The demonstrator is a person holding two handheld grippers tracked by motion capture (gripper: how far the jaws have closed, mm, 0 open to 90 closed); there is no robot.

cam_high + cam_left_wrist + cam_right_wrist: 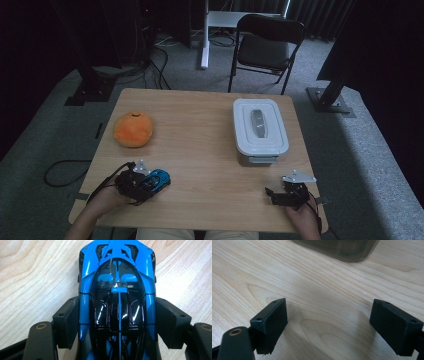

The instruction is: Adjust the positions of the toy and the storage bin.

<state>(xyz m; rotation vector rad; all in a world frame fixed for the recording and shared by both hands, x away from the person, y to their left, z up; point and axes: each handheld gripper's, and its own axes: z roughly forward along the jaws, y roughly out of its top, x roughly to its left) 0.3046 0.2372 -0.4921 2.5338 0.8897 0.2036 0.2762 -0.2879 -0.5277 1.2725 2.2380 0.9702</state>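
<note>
A blue and black toy car (158, 179) lies on the wooden table (200, 130) near its front left. My left gripper (150, 184) is shut on it; in the left gripper view both black pads (67, 322) press the sides of the toy car (117, 300). My right gripper (272, 194) rests low over the table at the front right, jaws wide apart. In the right gripper view my right gripper (329, 325) has only bare wood between its fingers (270, 322).
An orange plush ball (133, 129) sits at the left of the table. A grey lidded box (259, 131) with a handle stands at the right; its base (337, 248) shows ahead of my right gripper. A black folding chair (265, 45) stands beyond the table.
</note>
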